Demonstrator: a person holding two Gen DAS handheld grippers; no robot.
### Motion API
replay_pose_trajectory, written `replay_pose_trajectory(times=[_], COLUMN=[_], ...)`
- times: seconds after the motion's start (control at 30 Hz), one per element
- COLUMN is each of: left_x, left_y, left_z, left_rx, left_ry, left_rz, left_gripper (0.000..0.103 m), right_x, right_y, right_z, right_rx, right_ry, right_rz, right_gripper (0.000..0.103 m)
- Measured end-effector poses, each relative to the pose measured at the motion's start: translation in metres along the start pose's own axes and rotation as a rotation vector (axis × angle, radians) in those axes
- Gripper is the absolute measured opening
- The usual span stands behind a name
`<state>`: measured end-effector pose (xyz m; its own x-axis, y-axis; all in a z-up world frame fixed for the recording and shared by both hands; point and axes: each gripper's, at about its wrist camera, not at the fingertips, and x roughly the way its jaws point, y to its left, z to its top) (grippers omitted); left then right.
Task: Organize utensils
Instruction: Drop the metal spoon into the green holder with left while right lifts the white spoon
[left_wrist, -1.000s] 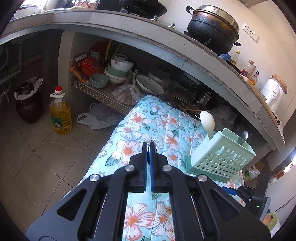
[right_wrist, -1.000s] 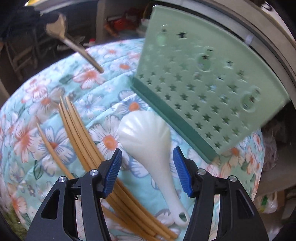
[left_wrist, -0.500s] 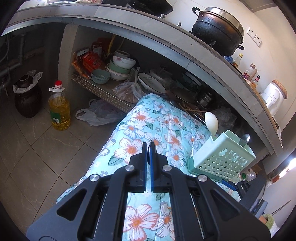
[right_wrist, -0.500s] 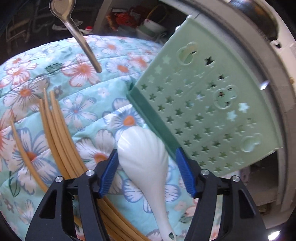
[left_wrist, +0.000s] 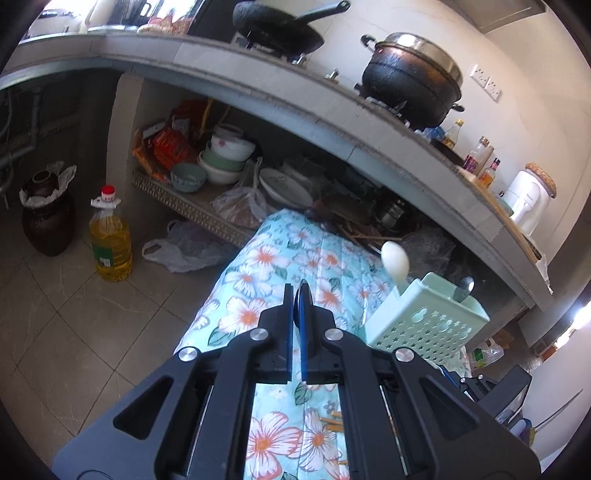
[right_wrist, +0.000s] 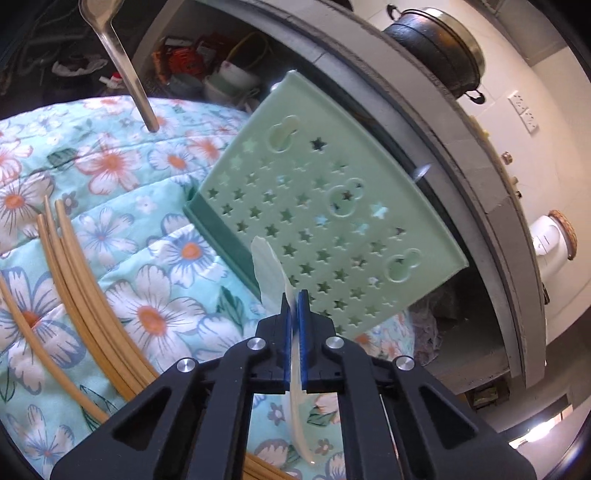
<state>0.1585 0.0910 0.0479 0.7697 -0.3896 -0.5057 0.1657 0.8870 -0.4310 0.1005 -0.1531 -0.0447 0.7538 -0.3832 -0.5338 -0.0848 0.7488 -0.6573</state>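
Presently, right gripper (right_wrist: 294, 300): fingers closed flat on the white rice paddle (right_wrist: 271, 275), which is held edge-on above the floral cloth (right_wrist: 147, 280)
Left gripper (left_wrist: 297, 297): fingers pressed together; a metal spoon (right_wrist: 122, 62) appears to be held in them, though the grip itself is not seen from its own camera
Green holder (right_wrist: 325, 206): stood on the cloth just ahead of the paddle; a second white spoon (left_wrist: 394, 260) and a metal one (left_wrist: 463, 288) are seen rising from it
Chopsticks (right_wrist: 70, 266): laid loose on the cloth, left of the right gripper
Backdrop: black pot (left_wrist: 412, 79) on the counter, oil bottle (left_wrist: 110, 236) on the floor
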Motion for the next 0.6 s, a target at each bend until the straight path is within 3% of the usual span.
replay_pose_trajectory(times=[0.37, 0.5, 0.6], left_x=[-0.038, -0.030, -0.018], left_y=[-0.066, -0.101, -0.129], left_z=[0.055, 0.071, 0.073], left_rx=[0.127, 0.221, 0.329], left_ry=[-0.164, -0.189, -0.199], left_rz=[-0.154, -0.154, -0.105], left_gripper=[0.001, 0.001, 0.001], right_x=[-0.044, -0.054, -0.064], right_y=[-0.061, -0.086, -0.105], right_z=[-0.009, -0.007, -0.008], right_rx=[0.234, 0.335, 0.403], right_ry=[-0.068, -0.100, -0.127], right_rz=[-0.067, -0.073, -0.073], right_gripper=[0.003, 0.003, 0.003])
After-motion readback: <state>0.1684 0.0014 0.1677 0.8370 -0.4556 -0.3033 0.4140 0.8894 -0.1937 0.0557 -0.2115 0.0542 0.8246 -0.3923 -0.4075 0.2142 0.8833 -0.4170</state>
